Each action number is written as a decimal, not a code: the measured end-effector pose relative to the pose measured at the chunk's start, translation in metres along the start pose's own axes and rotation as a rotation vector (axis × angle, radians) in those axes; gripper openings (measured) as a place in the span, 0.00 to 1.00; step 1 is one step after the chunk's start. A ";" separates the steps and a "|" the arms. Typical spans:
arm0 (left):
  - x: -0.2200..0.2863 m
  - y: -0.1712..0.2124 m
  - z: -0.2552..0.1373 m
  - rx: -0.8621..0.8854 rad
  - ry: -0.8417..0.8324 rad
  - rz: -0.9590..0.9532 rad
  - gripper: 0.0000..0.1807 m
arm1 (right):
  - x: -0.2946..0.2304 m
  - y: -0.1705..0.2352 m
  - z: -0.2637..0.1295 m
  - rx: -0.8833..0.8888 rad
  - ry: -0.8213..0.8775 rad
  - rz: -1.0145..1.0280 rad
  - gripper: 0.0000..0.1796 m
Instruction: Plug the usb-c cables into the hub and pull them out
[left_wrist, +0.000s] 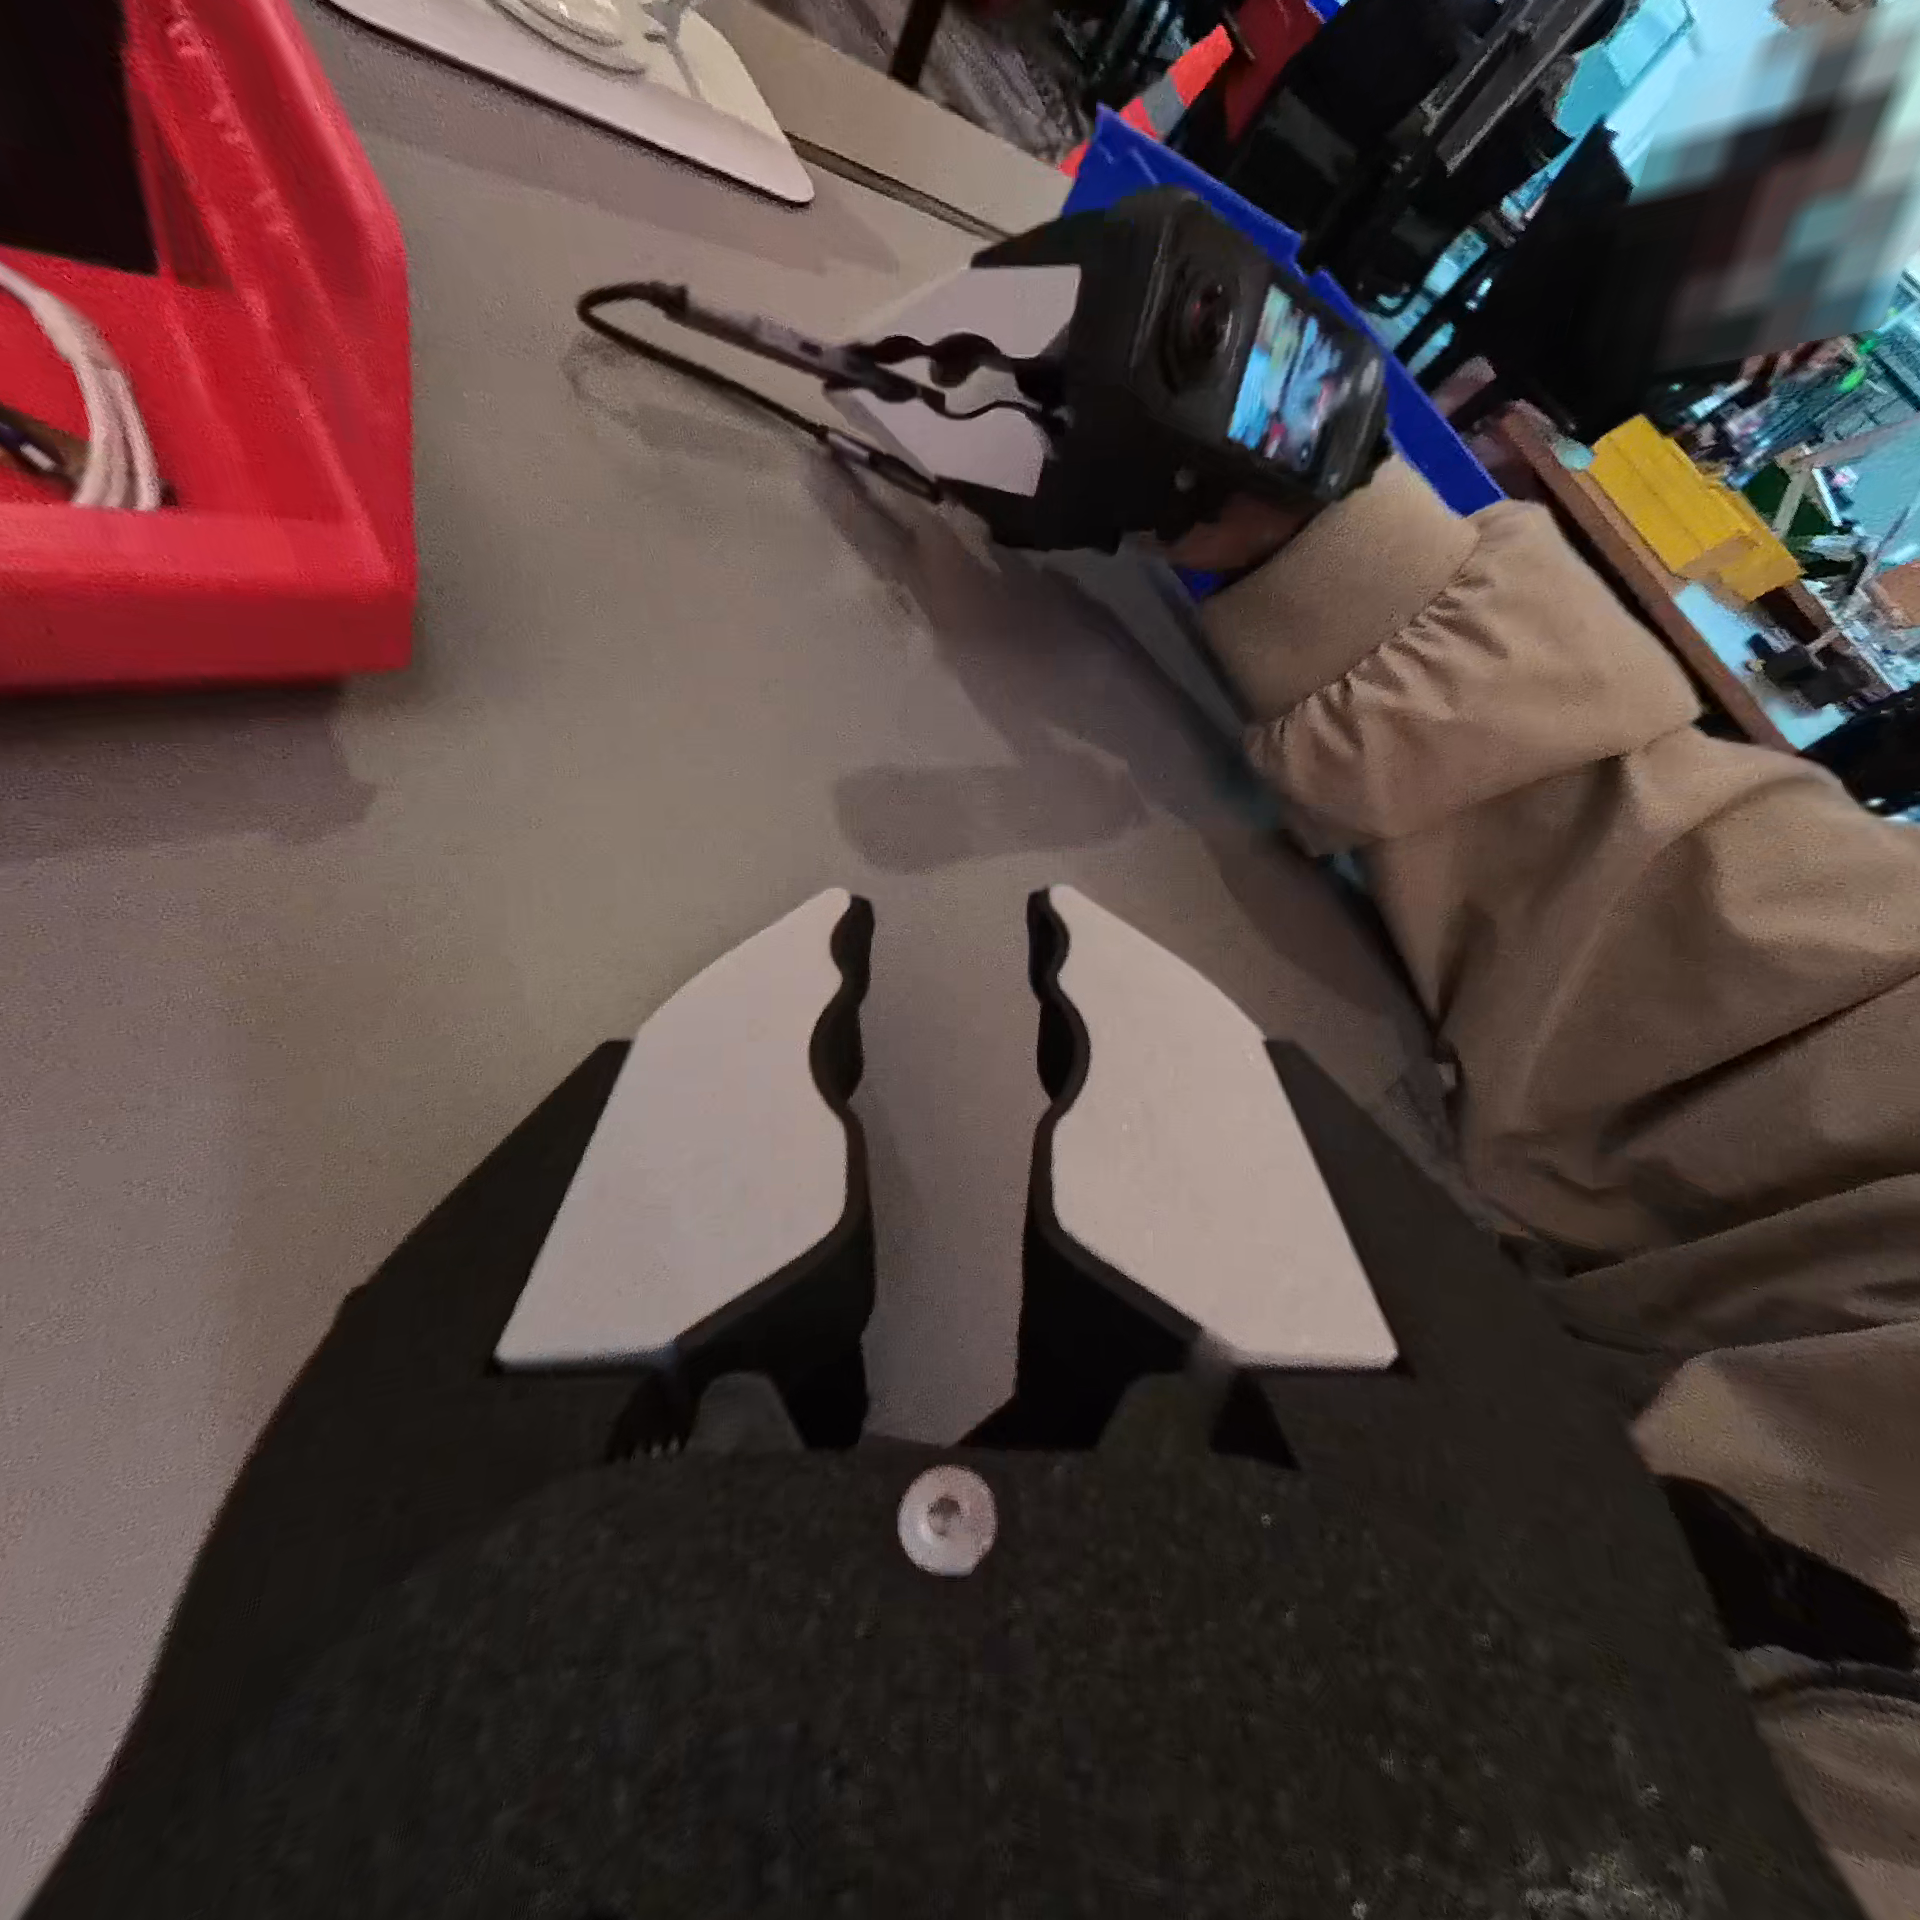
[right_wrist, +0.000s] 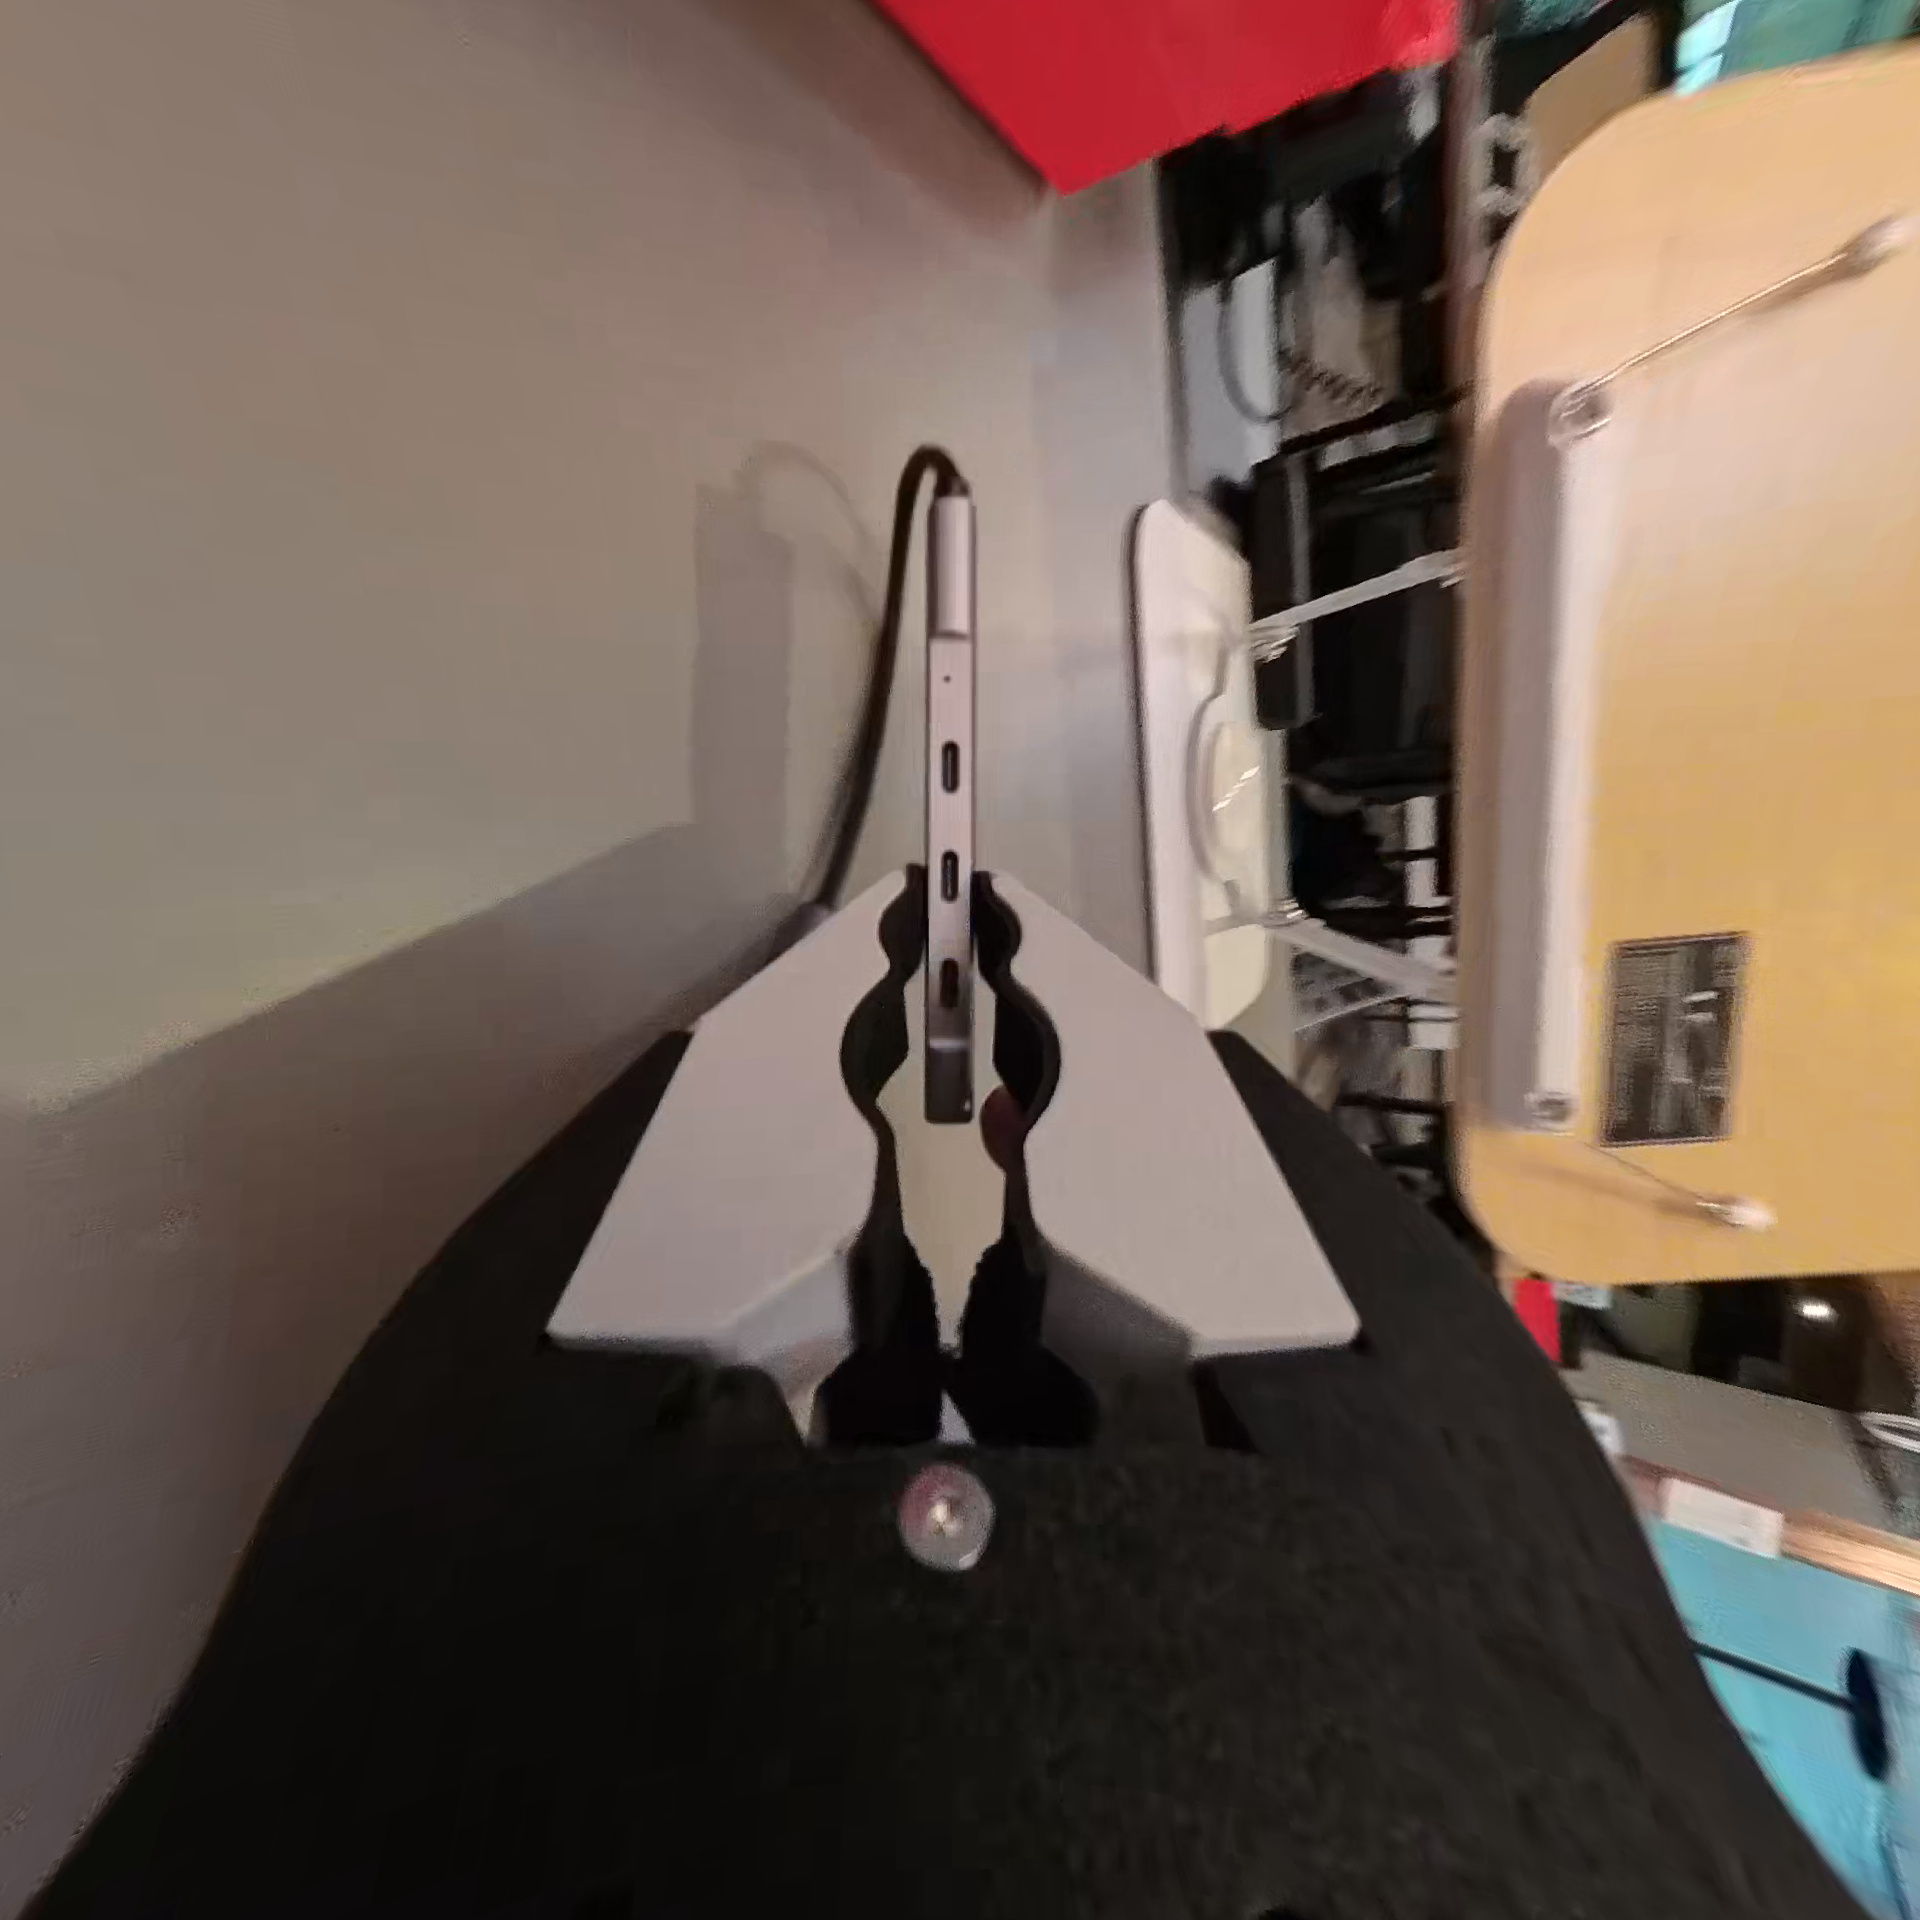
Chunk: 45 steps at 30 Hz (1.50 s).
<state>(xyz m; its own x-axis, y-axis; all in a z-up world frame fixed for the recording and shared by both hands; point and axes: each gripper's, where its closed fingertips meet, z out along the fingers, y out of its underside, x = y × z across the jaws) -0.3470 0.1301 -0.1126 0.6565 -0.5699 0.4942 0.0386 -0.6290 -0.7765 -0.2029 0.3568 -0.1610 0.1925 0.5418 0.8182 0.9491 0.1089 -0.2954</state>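
Right gripper (right_wrist: 945, 883) is clamped on the slim grey hub (right_wrist: 951, 831), held edge-up off the grey worktop (right_wrist: 416, 520) with its empty ports showing and its own black lead (right_wrist: 883, 665) trailing behind. Left gripper (left_wrist: 948, 914) is parted and empty, low over the worktop; white cables (left_wrist: 109, 416) lie in the red bin (left_wrist: 260, 582). Judged stage: hub secured, no plug inserted; next the left gripper must fetch a cable end.
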 end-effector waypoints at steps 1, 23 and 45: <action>-0.004 0.009 -0.006 0.016 -0.023 0.009 0.16 | -0.006 0.005 0.003 -0.023 -0.038 0.006 0.05; -0.063 -0.007 -0.020 -0.042 -0.228 0.118 0.21 | -0.051 -0.018 -0.126 0.213 -0.201 0.703 0.28; -0.219 -0.105 0.027 -0.610 -0.519 0.185 0.05 | -0.091 -0.017 -0.206 0.418 -0.251 0.926 0.24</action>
<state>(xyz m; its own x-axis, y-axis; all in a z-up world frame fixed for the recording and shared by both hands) -0.4743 0.3349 -0.1494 0.8825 -0.4700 0.0194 -0.4229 -0.8109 -0.4045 -0.1858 0.1340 -0.1291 0.6979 0.7125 0.0729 0.2855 -0.1835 -0.9407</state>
